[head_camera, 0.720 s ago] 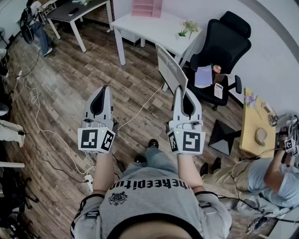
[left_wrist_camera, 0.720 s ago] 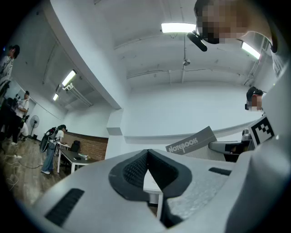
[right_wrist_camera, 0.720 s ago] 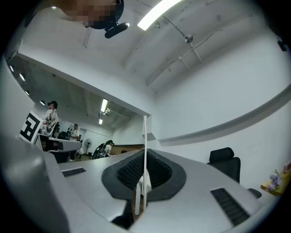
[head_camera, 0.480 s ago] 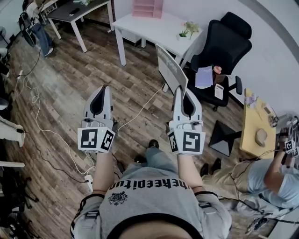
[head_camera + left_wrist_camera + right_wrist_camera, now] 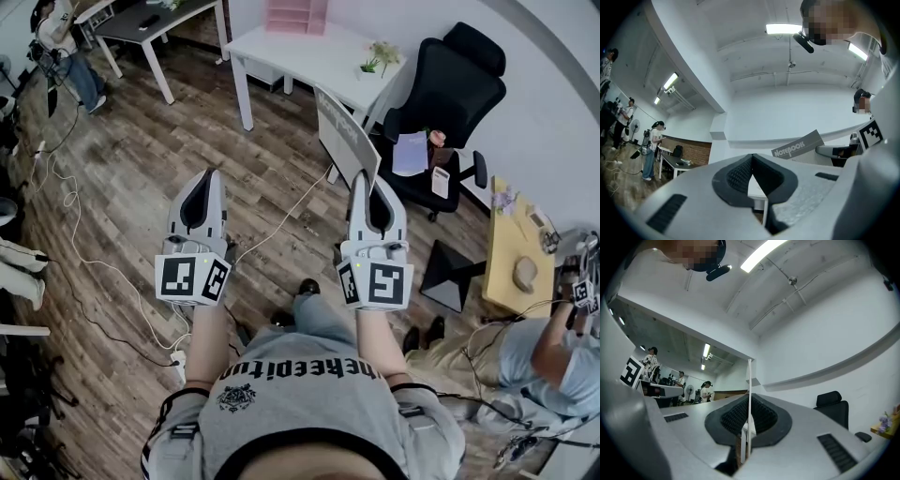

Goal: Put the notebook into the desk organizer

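Right tongs (image 5: 362, 177) grip the notebook (image 5: 342, 139), left tongs (image 5: 207, 174) closed empty; desk organizer (image 5: 295, 16) at the surface (image 5: 314, 58) far edge, unfilled.

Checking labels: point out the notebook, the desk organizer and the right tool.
notebook (image 5: 344, 139), head view, middle of its grey cover.
desk organizer (image 5: 295, 16), head view, its pink front.
right tool (image 5: 749, 409), right gripper view, between its pads, shut on the notebook's edge.

- The notebook (image 5: 345, 141) is thin and grey, with "NOTEBOOK" printed on its cover. It stands on edge, tilted, its lower corner clamped between the jaws of the right gripper (image 5: 362, 183), in the air near the white desk (image 5: 319, 56).
- The desk organizer (image 5: 295, 16) is pink, upright at the white desk's far edge, well apart from the notebook.
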Demonstrator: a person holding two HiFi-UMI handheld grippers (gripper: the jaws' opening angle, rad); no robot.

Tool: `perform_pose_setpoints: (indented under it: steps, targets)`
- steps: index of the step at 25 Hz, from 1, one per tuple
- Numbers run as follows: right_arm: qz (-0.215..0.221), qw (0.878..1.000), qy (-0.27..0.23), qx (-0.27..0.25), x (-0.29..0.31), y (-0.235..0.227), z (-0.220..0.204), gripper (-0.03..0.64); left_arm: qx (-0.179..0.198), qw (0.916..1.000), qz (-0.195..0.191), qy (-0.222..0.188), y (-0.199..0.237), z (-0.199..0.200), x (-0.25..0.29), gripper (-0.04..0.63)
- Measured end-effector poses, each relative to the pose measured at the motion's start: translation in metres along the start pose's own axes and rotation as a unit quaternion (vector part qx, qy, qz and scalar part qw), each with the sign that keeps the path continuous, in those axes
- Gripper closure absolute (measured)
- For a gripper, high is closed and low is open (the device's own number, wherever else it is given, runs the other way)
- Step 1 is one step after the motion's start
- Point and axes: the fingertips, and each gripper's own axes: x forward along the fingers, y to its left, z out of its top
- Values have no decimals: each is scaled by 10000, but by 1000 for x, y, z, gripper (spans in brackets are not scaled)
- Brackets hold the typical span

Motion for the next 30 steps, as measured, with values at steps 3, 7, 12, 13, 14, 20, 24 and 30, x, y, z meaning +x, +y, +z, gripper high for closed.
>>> perform_pose_setpoints:
  steps: [3, 7, 12, 13, 14, 20, 24, 30]
  targets:
    - [59, 9999, -60, 59, 5, 2, 0, 607, -4, 10000, -4, 20, 4, -3, 3, 592]
    - [146, 9998, -36, 109, 22, 1, -8, 607, 30, 10000, 1, 32, 11, -5, 16, 592]
    - [151, 9998, 29, 117, 60, -5, -28, 607, 58, 10000, 27, 51, 28, -17, 49, 592]
    - [167, 9998, 25, 139, 70, -7, -32, 607, 69, 10000, 33, 50, 32, -19, 58, 592]
    - [188, 9997, 20, 156, 81, -9, -36, 607, 80, 10000, 41, 40, 36, -21, 68, 591]
    - [336, 9993, -56, 182, 152, -26, -46, 607, 141, 9999, 67, -46, 59, -22, 137, 592]
    - [417, 9989, -97, 174, 198, -42, -53, 607, 166, 9998, 74, -74, 68, -26, 183, 592]
    - [461, 9987, -122, 168, 253, -67, -70, 607, 194, 9997, 67, -92, 78, -41, 243, 592]
